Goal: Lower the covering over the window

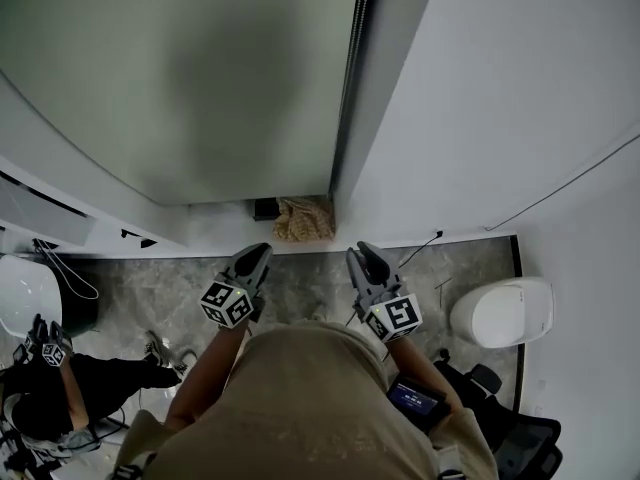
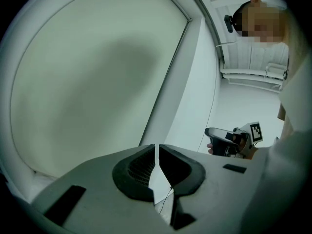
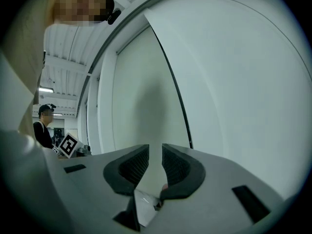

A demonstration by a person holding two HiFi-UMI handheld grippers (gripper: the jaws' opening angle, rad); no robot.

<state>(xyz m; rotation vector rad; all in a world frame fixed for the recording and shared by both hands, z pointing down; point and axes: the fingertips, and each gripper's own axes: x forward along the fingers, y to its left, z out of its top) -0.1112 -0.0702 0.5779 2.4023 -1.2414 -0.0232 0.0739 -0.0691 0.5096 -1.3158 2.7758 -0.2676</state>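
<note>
Two claws, one grey-green window covering [image 1: 180,78].
Covering fills 10 to 12 o'clock, tan cloth [image 1: 305,218] by its lower right corner; left claw [image 1: 258,254] at 6, closed to a slit, empty; right claw [image 1: 362,254] beside it, narrowly apart, empty; both clear of the covering.

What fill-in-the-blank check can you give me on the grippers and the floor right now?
1. Of the left gripper and the right gripper, the jaws stand wider apart on the ____ one.
2. The crumpled tan cloth lies on the ____, just below the lowered covering.
3. The other person is at the head view's lower ____ corner.
Missing words: right; floor; left.
</note>
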